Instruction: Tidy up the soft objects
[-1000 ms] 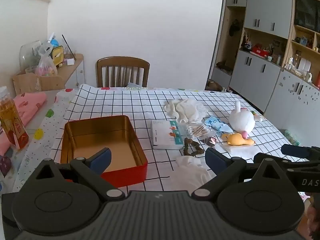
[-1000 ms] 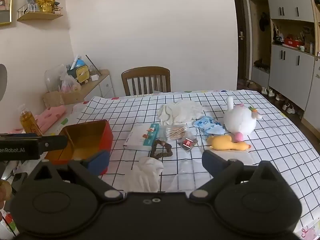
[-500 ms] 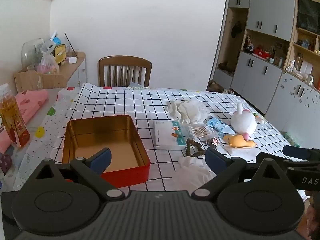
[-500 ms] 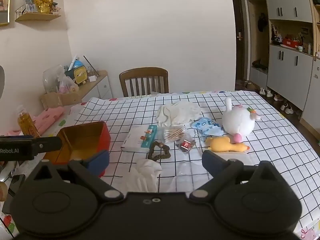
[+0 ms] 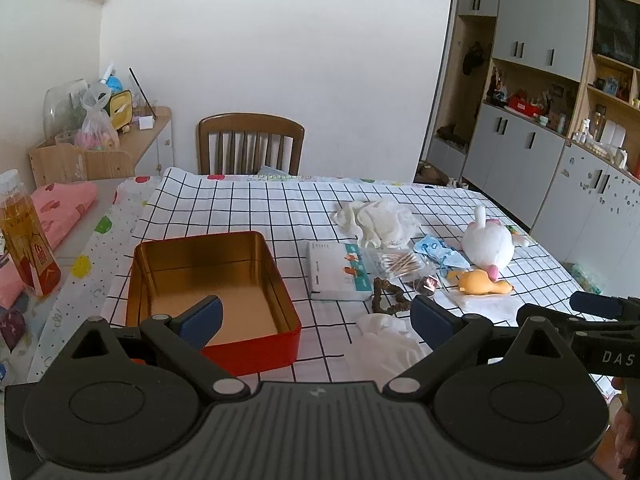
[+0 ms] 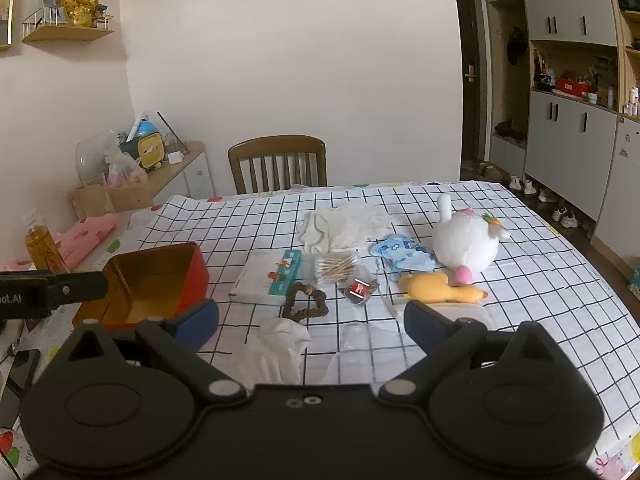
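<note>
Left gripper [image 5: 316,316] and right gripper [image 6: 311,320] both spread wide, empty, above checkered counter [image 6: 540,280] near red tin [image 5: 256,344], white cloth [image 6: 276,348], plush toy [image 6: 466,242].

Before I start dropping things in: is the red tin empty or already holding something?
Empty. The red tin has no lid on, and its gold floor shows bare in the left wrist view, though the left fingers hide one near corner.
</note>
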The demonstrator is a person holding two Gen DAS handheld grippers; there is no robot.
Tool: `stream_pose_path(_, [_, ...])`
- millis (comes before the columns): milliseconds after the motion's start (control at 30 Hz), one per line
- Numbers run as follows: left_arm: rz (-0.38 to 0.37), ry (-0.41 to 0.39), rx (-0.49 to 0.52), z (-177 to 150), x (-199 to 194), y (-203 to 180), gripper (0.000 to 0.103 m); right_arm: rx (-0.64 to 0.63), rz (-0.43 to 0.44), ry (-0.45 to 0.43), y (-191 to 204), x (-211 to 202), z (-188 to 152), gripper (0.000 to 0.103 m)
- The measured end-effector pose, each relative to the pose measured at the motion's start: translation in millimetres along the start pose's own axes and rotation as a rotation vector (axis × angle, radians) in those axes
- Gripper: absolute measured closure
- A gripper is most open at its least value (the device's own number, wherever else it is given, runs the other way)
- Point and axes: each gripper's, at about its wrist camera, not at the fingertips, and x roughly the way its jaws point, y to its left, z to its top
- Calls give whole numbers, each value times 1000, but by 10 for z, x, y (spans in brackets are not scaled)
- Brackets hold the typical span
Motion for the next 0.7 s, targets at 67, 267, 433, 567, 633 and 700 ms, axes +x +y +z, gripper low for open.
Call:
stream_pose_path(67, [-11, -4, 0, -3, -7, -5, 2, 1, -2, -1, -4, -3, 0, 5])
stream_pose_path(267, [17, -5, 6, -1, 4, -35, 2, 4, -5, -2, -30, -29, -15, 5])
stream_pose_path(433, [27, 1, 22, -1, 14, -69, 2, 10, -7, -3, -51, -41, -22, 5])
stream_pose_path(567, [25, 0, 27, -8, 15, -89, 2, 13, -8, -1, -55, -43, -23, 5])
stream_pose_path(633, [12, -1, 22, -8, 19, -90, 2, 14, -10, 0, -64, -44, -22, 5])
stream_pose_path(700, [3, -4, 15, -10, 18, -89, 2, 15, -10, 1, -71, -41, -27, 5])
